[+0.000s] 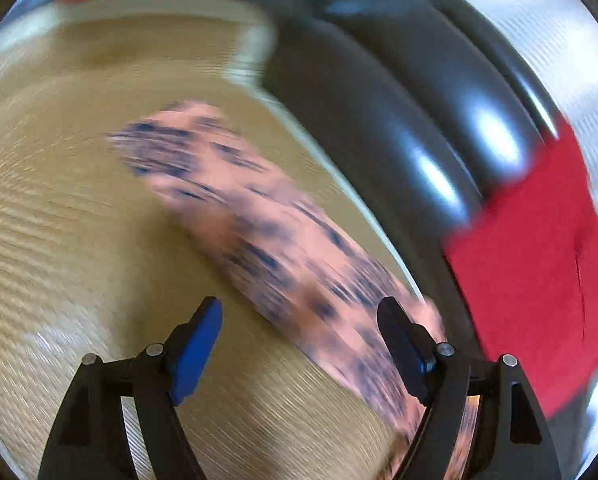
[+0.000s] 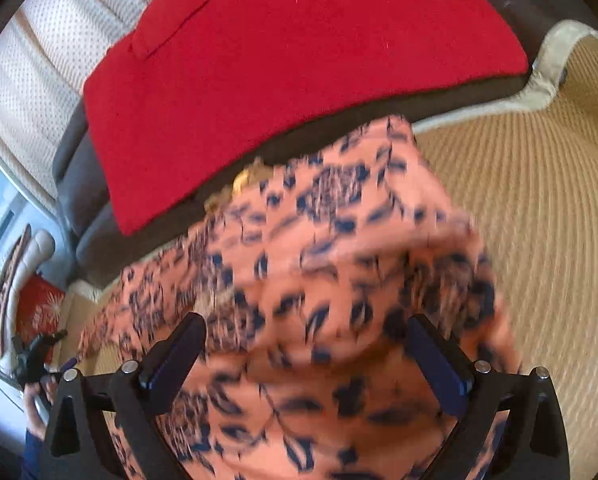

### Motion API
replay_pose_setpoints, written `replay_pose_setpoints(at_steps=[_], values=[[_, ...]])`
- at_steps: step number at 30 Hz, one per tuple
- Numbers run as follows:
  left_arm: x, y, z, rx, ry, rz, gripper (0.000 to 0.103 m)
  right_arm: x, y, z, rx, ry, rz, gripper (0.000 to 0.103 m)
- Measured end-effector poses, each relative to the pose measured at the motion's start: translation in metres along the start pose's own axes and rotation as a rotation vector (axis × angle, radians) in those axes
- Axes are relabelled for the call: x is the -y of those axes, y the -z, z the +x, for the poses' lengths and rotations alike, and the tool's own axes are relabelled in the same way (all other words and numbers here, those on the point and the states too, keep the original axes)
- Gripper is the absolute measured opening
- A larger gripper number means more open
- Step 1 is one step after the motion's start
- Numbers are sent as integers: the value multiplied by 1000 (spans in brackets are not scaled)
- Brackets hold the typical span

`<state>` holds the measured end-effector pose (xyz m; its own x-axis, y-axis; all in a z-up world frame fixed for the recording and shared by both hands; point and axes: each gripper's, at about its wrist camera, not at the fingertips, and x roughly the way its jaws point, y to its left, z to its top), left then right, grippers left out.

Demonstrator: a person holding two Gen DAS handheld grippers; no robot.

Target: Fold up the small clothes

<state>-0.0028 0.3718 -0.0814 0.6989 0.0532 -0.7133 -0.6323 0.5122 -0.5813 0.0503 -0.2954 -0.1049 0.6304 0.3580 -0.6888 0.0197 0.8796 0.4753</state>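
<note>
Right hand-held gripper [image 2: 305, 354]: jaws spread wide, pads pressing on nothing. The peach garment with dark blue print [image 2: 319, 280] lies bunched directly below and between them, filling the near field of the right wrist view; it rests on the woven straw mat [image 2: 539, 220], with its far edge at the foot of the dark sofa [image 2: 99, 200]. Left hand-held gripper [image 1: 299, 350]: jaws apart, nothing between the pads; the picture is heavily motion-blurred. From this side the garment [image 1: 267, 232] reads as a long strip running diagonally away, its near end just beside the right-hand finger. Judgement: the right gripper is nearer to the cloth, and the left must close on the strip's near end. Beyond, a red cushion [image 2: 291, 72] sits on the sofa.
</note>
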Motion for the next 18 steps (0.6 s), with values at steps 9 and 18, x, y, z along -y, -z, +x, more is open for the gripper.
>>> replay_pose_setpoints(at_steps=[9,18], values=[[-47,-53,36,59,-110,-127,80,-3,16,-11,-10,17,3,101],[-23,-68,45,31,-292,-8,2,5,15,-6,-18,35,36,101]])
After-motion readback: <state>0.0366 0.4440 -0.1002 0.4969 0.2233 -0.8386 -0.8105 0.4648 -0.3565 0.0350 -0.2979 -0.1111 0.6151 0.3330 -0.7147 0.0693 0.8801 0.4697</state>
